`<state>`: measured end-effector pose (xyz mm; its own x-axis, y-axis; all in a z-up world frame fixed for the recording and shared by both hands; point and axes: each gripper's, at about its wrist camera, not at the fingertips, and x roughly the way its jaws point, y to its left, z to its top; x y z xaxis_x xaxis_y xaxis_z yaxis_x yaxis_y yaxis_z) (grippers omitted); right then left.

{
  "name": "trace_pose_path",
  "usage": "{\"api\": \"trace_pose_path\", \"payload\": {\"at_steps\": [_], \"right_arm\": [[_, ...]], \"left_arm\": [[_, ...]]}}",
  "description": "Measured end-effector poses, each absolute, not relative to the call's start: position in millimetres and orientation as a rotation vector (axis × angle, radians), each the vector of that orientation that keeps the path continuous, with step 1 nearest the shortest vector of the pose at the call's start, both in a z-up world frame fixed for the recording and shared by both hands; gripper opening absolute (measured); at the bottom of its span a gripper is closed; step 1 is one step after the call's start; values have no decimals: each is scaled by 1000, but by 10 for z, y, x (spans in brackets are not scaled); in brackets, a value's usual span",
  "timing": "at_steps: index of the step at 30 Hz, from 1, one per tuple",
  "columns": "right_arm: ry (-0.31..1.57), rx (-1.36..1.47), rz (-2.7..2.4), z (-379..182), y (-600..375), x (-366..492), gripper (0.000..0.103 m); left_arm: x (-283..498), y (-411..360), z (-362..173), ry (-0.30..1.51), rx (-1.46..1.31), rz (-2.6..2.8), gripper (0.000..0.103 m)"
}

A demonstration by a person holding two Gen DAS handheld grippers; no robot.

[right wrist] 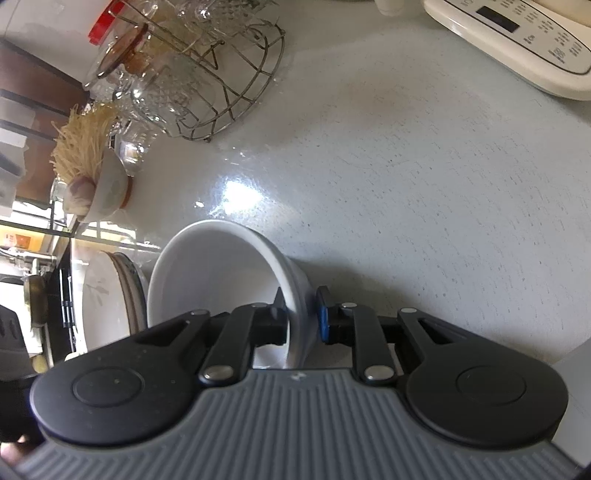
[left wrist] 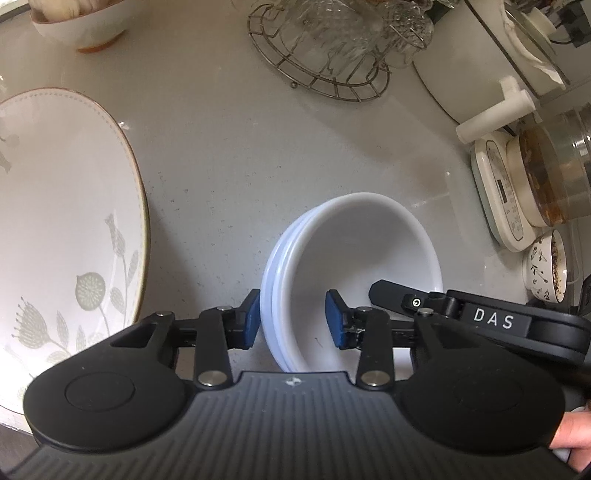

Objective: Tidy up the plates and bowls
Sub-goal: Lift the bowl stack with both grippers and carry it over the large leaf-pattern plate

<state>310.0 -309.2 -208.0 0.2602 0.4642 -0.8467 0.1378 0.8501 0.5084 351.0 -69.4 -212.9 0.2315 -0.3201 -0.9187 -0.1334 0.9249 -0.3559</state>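
A stack of nested white bowls [left wrist: 354, 258] sits on the grey counter [left wrist: 229, 155]. My left gripper [left wrist: 293, 319] is open, its blue pads on either side of the stack's near-left rim with gaps showing. My right gripper [right wrist: 301, 319] is shut on the top white bowl's rim [right wrist: 221, 266]; its black finger also shows inside the bowl in the left wrist view [left wrist: 399, 295]. A large white plate with grey flower print [left wrist: 62, 229] lies to the left. A stack of plates [right wrist: 110, 295] shows left of the bowl in the right wrist view.
A wire rack of glassware [left wrist: 332, 44] stands at the back. A bowl of food [left wrist: 77, 22] is back left. A white cooker [left wrist: 502, 192], a glass kettle [left wrist: 554, 170] and a patterned cup [left wrist: 546, 269] line the right side.
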Motion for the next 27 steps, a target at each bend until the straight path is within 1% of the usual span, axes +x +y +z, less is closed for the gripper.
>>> {"api": "trace_pose_path", "payload": {"at_steps": [5,17,27], "right_arm": [[1312,526,237,-2047,-3065,3099,19],[1261,510,257,-1840,-3021,3123,19],[1192,500,274,-1511,-2904,3138,19]], "left_arm": [[3500,-651,-2126,1344,-436,-134,42],[3461,-573,-1886,1280,-451,-157,42],[3373,-398,-1523,1196,-473,-174,42]]}}
